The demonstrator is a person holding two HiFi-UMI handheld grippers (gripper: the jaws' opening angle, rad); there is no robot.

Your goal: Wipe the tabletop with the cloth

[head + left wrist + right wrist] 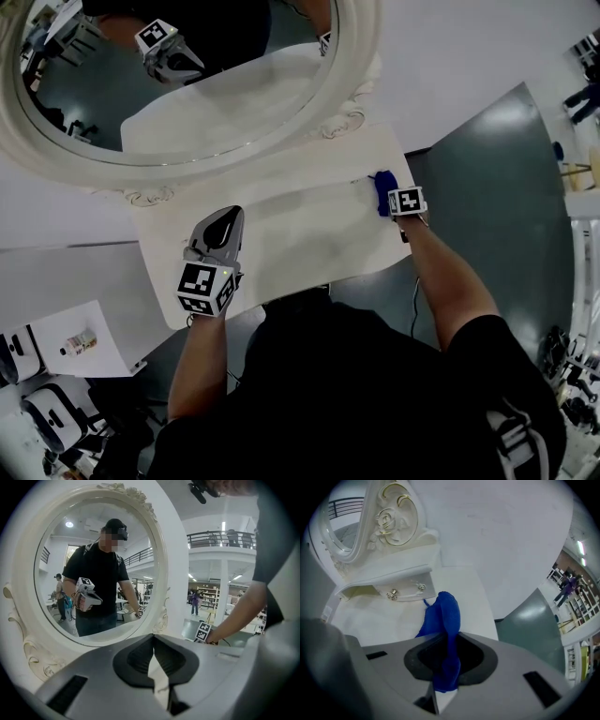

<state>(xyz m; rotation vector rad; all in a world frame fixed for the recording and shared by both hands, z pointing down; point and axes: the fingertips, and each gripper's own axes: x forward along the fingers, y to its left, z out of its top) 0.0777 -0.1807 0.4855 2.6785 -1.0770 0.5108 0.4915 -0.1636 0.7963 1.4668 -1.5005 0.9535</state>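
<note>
Grey left gripper (223, 225) hovered over white worktop (300, 244) at 7 o'clock, jaws pressed together, empty. Right gripper (392, 199) pinched bunched blue cloth (382, 193) at worktop's 3 o'clock edge. Best approach, likely: lay cloth flat, press evenly, sweep toward 9 o'clock, clear of mirror (361, 66) base at 12.

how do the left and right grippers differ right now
The left gripper grips nothing; the right gripper is clamped on the blue cloth. The left gripper is over the near left of the tabletop, the right gripper by its right edge. Both are shut.
</note>
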